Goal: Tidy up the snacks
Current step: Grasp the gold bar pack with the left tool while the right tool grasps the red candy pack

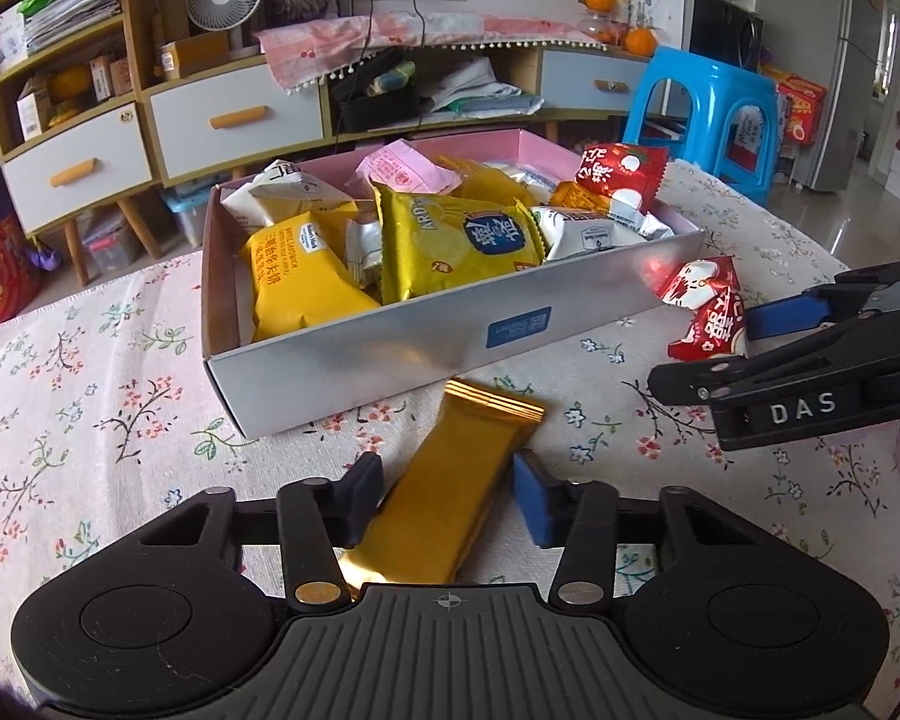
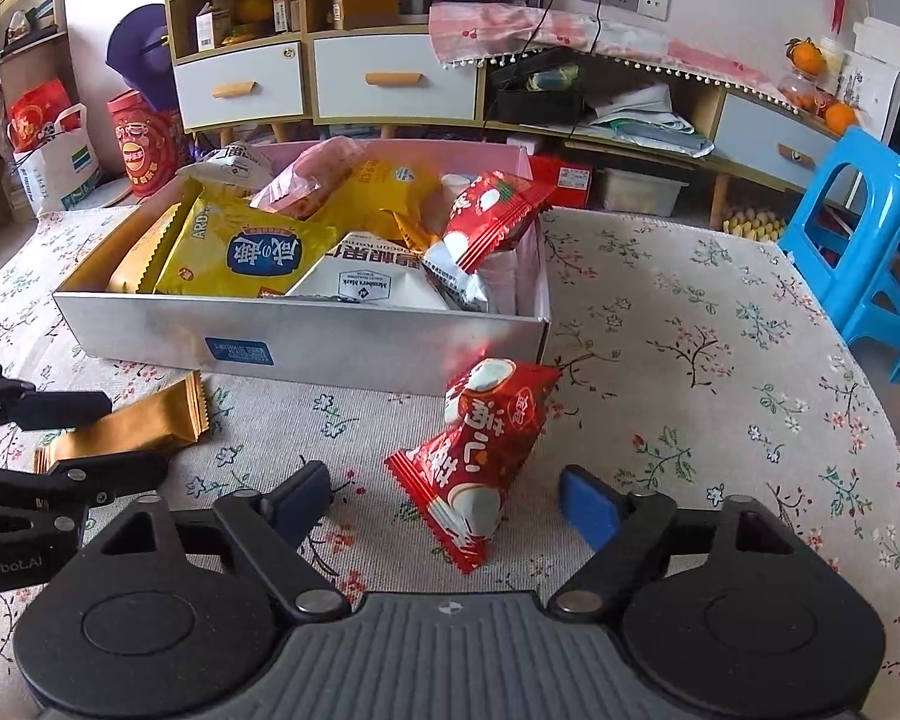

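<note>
A gold snack bar (image 1: pixel 450 480) lies on the floral tablecloth in front of the white box (image 1: pixel 390 348), and my left gripper (image 1: pixel 444 492) is shut on it, a pad against each long side. The same bar (image 2: pixel 132 420) shows at the left of the right wrist view between the left gripper's fingers. A red snack packet (image 2: pixel 486 450) stands tilted near the box's right corner. My right gripper (image 2: pixel 444 504) is open around it, with a gap on both sides. The box (image 2: pixel 330 336) holds several yellow, white and pink snack packs, with another red packet (image 2: pixel 492 216) leaning on its right end.
The tablecloth (image 2: pixel 690 390) stretches bare to the right of the box. Behind the table stand a low cabinet with drawers (image 1: pixel 234 120) and a blue plastic stool (image 2: pixel 870 252). In the left wrist view my right gripper (image 1: pixel 720 354) reaches in from the right.
</note>
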A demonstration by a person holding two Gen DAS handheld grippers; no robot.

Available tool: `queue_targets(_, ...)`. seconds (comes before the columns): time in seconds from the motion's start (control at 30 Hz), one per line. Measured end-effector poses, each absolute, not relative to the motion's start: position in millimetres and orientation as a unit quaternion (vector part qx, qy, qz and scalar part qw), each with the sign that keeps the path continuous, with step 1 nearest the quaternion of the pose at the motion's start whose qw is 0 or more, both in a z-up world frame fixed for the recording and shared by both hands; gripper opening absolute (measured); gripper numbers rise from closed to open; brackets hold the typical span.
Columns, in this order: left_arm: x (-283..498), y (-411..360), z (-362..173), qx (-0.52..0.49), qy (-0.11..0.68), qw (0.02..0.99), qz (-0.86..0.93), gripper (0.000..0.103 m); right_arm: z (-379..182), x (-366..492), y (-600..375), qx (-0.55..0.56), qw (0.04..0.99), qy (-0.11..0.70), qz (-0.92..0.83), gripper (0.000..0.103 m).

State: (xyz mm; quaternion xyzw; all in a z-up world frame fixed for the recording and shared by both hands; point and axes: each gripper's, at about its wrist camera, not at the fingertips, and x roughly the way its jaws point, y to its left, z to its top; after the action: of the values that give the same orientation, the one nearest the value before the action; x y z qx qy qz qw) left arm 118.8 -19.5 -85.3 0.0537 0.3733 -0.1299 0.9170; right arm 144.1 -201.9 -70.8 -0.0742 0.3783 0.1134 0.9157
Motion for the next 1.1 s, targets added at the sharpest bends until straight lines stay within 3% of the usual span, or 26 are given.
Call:
queue_targets(0.33,116,-29,-82,0.048,0.387,0.914,-0.107,0.032,-68,145,-202,-0.071,0.918,0.375,0.111,0.048)
queue_targets(0.63,112,-35,-80,0.038,0.398,0.913,-0.083,0.029,-65,146,-203,-0.060,0.920,0.374,0.105,0.037)
queue_targets(0.97,111,-31,-77,-0.001,0.413,0.907,-0.076,0.026,-57,146,-207,-0.038,0.919,0.378,0.106,0.017)
queue_targets(1.1,110,-29,-75,-0.029,0.422,0.903,-0.081,0.026,-53,147,-209,-0.014,0.914,0.390,0.112,0.016)
